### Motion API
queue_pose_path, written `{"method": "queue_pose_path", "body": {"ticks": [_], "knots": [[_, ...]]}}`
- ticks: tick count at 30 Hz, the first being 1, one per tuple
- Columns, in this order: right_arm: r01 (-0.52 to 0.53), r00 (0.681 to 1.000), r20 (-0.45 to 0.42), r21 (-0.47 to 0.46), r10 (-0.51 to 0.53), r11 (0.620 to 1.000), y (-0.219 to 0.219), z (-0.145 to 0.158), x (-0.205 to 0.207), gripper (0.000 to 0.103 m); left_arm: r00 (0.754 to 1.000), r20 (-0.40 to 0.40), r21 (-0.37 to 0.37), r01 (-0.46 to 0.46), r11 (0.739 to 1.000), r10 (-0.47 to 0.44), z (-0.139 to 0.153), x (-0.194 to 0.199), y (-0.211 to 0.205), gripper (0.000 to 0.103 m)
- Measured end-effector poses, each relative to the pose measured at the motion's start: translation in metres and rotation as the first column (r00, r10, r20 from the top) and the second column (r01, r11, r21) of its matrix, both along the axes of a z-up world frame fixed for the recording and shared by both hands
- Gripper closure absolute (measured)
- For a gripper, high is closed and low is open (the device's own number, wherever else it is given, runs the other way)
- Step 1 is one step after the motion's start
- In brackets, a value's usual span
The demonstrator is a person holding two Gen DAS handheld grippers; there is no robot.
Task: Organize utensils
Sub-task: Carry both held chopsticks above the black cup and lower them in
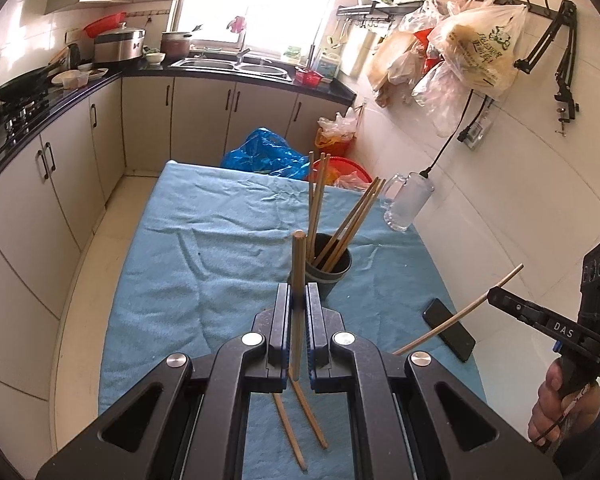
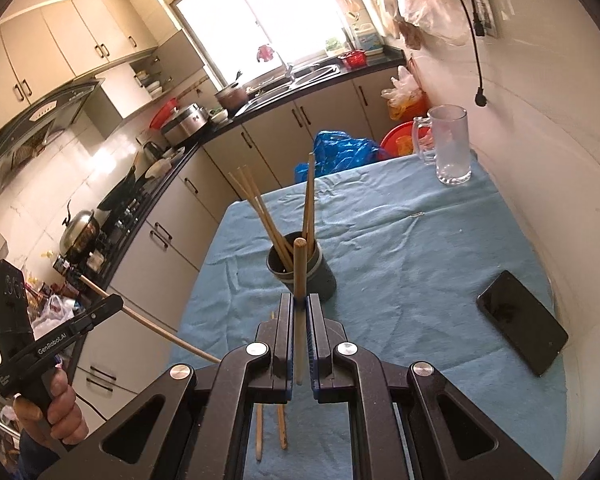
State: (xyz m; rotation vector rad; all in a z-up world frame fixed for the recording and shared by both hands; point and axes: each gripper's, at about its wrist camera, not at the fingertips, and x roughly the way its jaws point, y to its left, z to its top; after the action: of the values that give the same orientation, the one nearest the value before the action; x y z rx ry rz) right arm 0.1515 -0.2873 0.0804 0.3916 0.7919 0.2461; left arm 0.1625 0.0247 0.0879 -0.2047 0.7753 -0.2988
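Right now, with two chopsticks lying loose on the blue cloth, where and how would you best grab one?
Probably near the middle of a loose chopstick, coming straight down from above with the tool's fingers across its thin shaft. It lies flat on the blue cloth, and the two sit close together, so take the outer one first.

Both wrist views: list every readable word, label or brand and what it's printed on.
"DAS" on the side of the right tongs, seen from the left wrist view.
"GenRobot.AI" on the side of the left tongs, seen from the right wrist view.
Green print and a logo on the hanging plastic bag: too blurred to read.
Small print under "GenRobot.AI": too small to read.
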Motion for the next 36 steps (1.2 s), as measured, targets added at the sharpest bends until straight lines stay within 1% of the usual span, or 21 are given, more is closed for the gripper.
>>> {"method": "queue_pose_path", "body": {"ticks": [5,12,20,25,31,36], "knots": [[0.024,1.000,0.017,0.003,-0.024,1.000,-0.011,0.009,0.000,0.097,1.000,0.015,0.001,0.014,1.000,-0.014,0.009,0.006,-0.004,0.097],[0.039,0.998,0.041,0.012,-0.040,0.999,-0.023,0.024,0.010,0.097,0.998,0.045,0.006,0.033,0.999,-0.033,0.024,0.018,-0.011,0.097],[0.024,0.996,0.082,0.015,-0.026,1.000,-0.025,0.046,0.041,0.097,0.995,0.096,0.012,0.027,1.000,-0.028,0.051,0.047,-0.016,0.097],[0.015,0.996,0.091,0.032,-0.018,0.999,-0.025,0.052,0.066,0.097,0.994,0.109,0.012,0.017,1.000,-0.019,0.061,0.071,-0.023,0.097],[0.006,0.996,0.086,0.046,-0.010,0.999,-0.021,0.053,0.101,0.097,0.994,0.109,0.003,0.006,1.000,-0.006,0.063,0.100,-0.035,0.097],[-0.007,0.997,0.078,0.034,0.005,0.999,-0.013,0.047,0.127,0.097,0.996,0.087,-0.005,-0.003,1.000,0.004,0.051,0.120,-0.045,0.097]]}}
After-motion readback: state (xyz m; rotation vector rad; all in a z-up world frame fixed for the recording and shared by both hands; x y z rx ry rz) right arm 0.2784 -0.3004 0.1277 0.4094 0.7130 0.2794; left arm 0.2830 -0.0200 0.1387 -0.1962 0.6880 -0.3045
